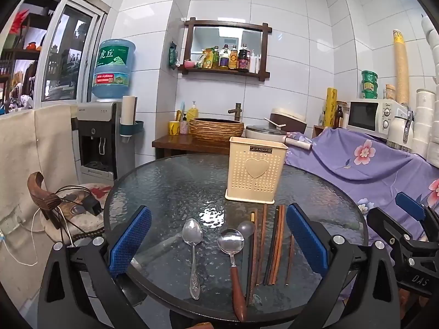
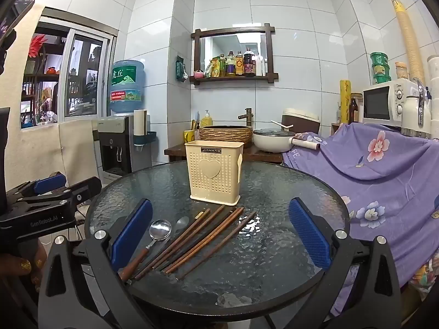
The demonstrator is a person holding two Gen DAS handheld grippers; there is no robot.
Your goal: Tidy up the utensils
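A cream perforated utensil holder [image 1: 255,171] [image 2: 214,174] stands upright on the round glass table [image 1: 164,186] [image 2: 288,192]. In front of it lie a steel spoon [image 1: 193,249], a wooden-handled spoon [image 1: 231,249] [image 2: 153,238], a dark spoon [image 1: 247,229] and several wooden chopsticks [image 1: 274,246] [image 2: 203,241]. My left gripper [image 1: 218,246] hovers open above the spoons, nothing between its blue pads. My right gripper [image 2: 219,241] is open over the chopsticks and holds nothing. It also shows at the right edge of the left wrist view, right gripper [image 1: 411,235].
A chair with cables [image 1: 68,205] stands left of the table. A water dispenser [image 1: 101,137] is behind it. A purple floral cloth [image 2: 384,170] covers furniture on the right, with a microwave [image 2: 384,104] above. A basket sink [image 2: 226,133] and pot [image 2: 271,138] sit behind the table.
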